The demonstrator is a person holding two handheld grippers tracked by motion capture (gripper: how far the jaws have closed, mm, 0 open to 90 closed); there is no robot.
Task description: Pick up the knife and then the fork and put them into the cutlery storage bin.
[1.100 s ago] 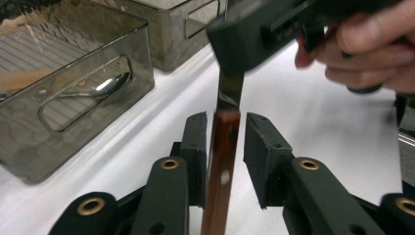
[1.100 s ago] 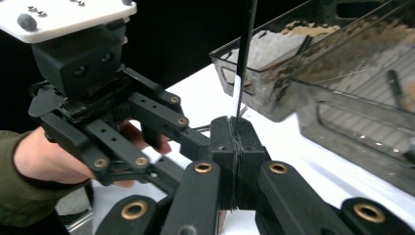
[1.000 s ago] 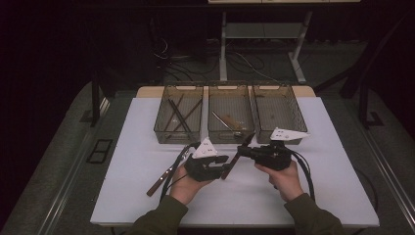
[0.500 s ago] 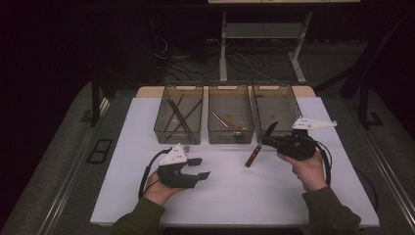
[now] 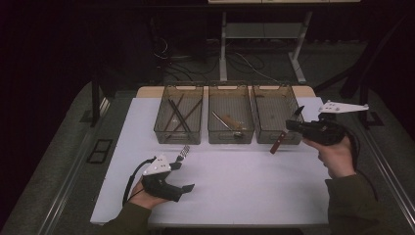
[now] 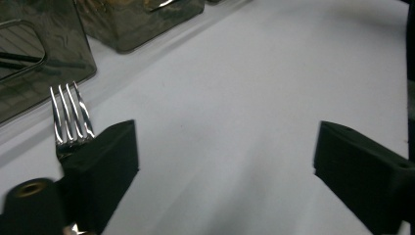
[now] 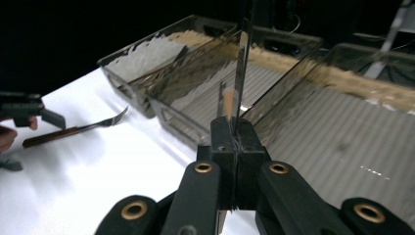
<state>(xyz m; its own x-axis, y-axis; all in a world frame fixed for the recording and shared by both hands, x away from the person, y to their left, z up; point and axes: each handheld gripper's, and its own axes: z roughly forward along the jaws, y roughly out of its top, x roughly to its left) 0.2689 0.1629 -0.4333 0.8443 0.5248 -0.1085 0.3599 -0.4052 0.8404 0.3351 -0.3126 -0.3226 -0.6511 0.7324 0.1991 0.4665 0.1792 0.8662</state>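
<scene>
The left gripper [image 5: 183, 174], low at the table's near left, has just been opening its jaws; its own view shows the fork [image 6: 72, 120] lying free beside one pad. Farther off, the right gripper [image 5: 293, 125] clamps a knife [image 5: 284, 134] before the right-hand basket [image 5: 274, 93].

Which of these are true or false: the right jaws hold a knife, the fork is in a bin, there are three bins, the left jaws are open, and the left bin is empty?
1. The right gripper holds a knife in its jaws. True: they are shut on the blade.
2. The fork lies in a bin. False: it lies on the white table, beside the left gripper.
3. Three bins stand in a row. True.
4. The left gripper's jaws are open. True: they have just been opening, with nothing between them.
5. The left bin is empty. False: it holds several dark, thin utensils.
</scene>
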